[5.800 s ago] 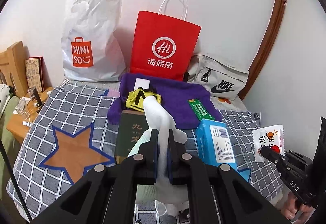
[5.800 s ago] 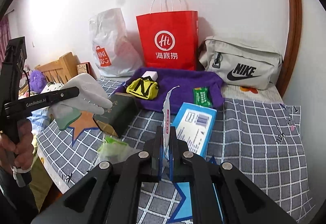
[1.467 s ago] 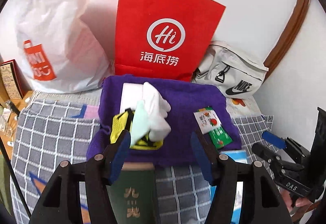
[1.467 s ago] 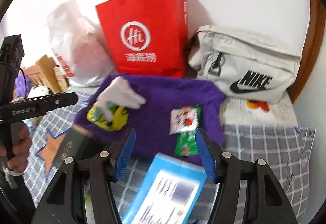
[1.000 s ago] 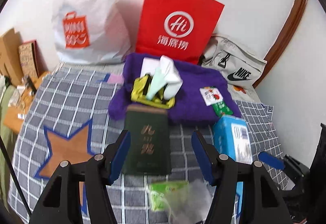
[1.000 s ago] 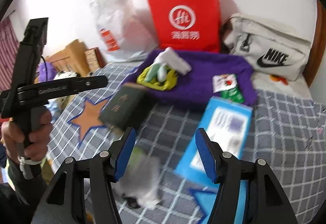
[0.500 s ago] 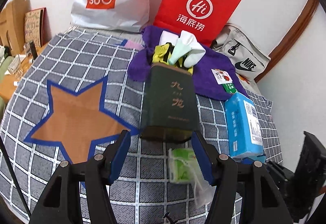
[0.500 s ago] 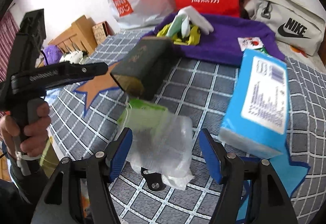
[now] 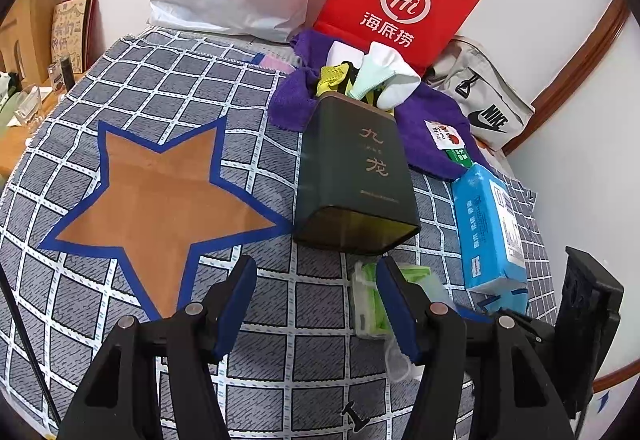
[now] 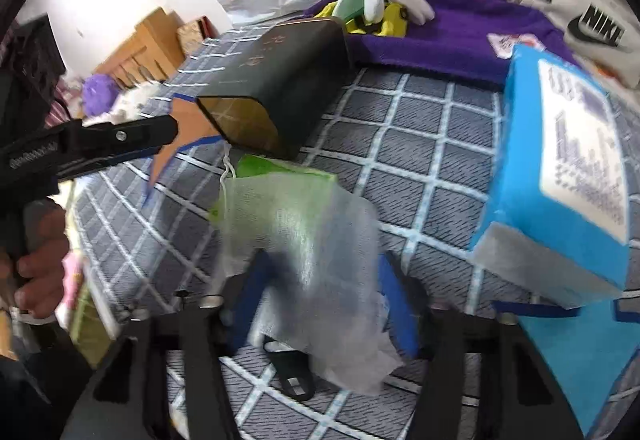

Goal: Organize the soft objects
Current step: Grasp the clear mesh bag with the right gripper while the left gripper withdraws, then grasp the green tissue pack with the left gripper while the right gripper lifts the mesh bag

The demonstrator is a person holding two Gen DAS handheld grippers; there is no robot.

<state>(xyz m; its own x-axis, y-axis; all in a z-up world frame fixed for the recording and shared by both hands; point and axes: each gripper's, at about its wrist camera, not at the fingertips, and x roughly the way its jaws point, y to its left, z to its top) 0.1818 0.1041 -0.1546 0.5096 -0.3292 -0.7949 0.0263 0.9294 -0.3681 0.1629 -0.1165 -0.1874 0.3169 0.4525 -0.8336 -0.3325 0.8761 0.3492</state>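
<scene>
Pickup of the next soft item is the step in hand, as I read it. On your left, the left gripper (image 9: 316,268) hangs with its blue pads apart and nothing between them, over the grey checked quilt (image 9: 168,80) just right of its orange star. It has no part in this grasp, so hold it clear. Next comes the translucent white mesh pouch with a green packet inside (image 10: 296,216), lying flat on the quilt just in front of the open end of the dark green rectangular tin (image 9: 352,168). The right gripper (image 10: 322,264) has its jaws either side of the pouch's near half, and they have just been closing on it. The frame is blurred, so you cannot tell whether the pads already press the mesh. The pouch's long axis runs away from you along the line of the fingers. The green packet and the drawstring sit at the far end by the tin, and slack, empty mesh points back at the wrist. The jaws therefore cross the short way over soft, loose fabric, and I judge that you need a firm bite before lifting, or only mesh will bunch up. A likely home is the purple towel (image 9: 420,116) beyond the tin, where other soft pieces lie. Mind the blue tissue pack (image 9: 488,224) close on your right.
</scene>
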